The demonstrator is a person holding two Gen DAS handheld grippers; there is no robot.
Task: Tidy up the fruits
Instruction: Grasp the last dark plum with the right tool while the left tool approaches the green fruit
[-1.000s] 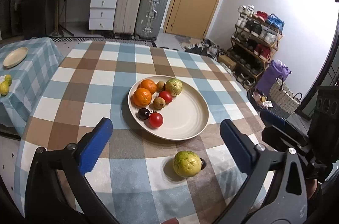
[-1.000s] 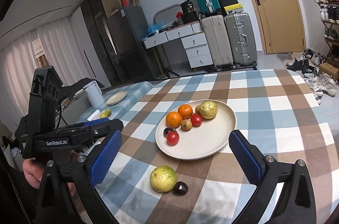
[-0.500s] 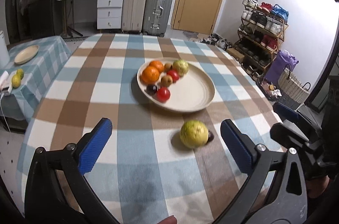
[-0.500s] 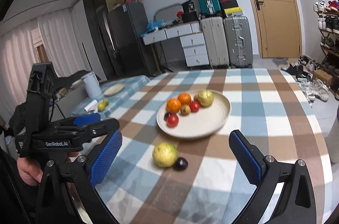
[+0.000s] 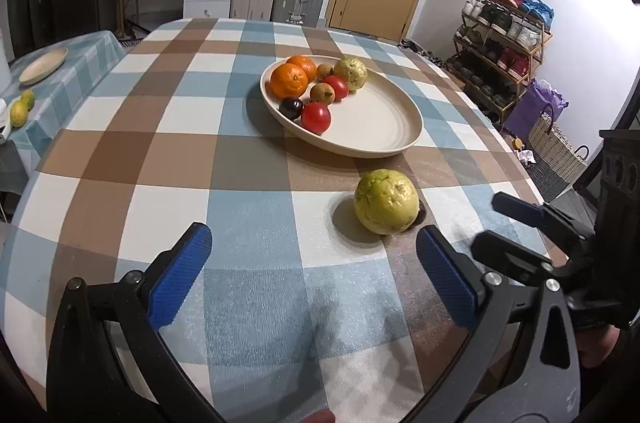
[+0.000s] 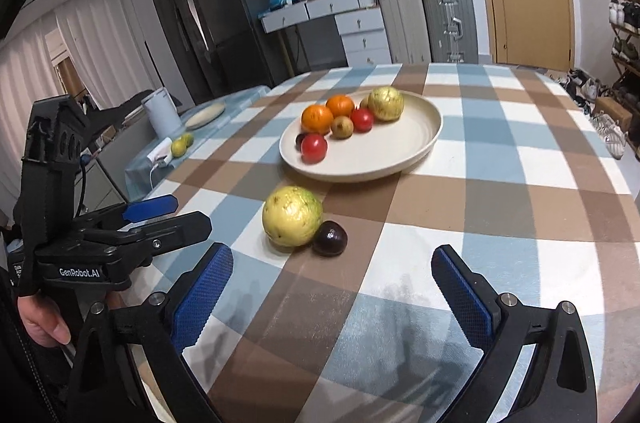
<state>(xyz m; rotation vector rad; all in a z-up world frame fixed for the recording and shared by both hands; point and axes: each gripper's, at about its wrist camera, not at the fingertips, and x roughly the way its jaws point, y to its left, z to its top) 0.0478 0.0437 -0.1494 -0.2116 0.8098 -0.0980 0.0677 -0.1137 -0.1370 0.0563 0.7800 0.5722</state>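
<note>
**Two fruits off the plate, both hand-held grippers wide open**

I hold my left hand-held gripper [image 5: 314, 273] low over the checked bench [image 5: 180, 151], its blue pads spread wide with nothing between them. My right hand-held gripper [image 6: 332, 297] is spread just as wide and also has hold of nothing. In the right wrist view I can see the left hand-held gripper [image 6: 160, 213] off to the left of the plate side, held in my left hand [image 6: 40, 319].

I take the cream plate [image 5: 384, 127] as my landmark. On the near side of the plate, off its rim and resting on the bench, lies a large yellow-green guava [image 5: 386, 201]. A small dark plum [image 6: 330, 238] sits touching that guava on the side away from my left hand-held gripper; from the left wrist view it is almost wholly hidden behind the guava.

On the plate, all gathered toward its left half, are two oranges [image 5: 289, 81], a second guava [image 5: 351, 73] at the far edge, two red tomatoes [image 5: 316, 117], two small brown kiwis [image 5: 322, 92] and another dark plum [image 5: 291, 107]. The right half of the plate holds no fruit.

Well to the left of the plate, on a smaller side table with a blue checked cloth [image 5: 80, 63], lie a second empty plate [image 5: 43, 65] and two small yellow-green citrus fruits [image 5: 20, 109].
</note>
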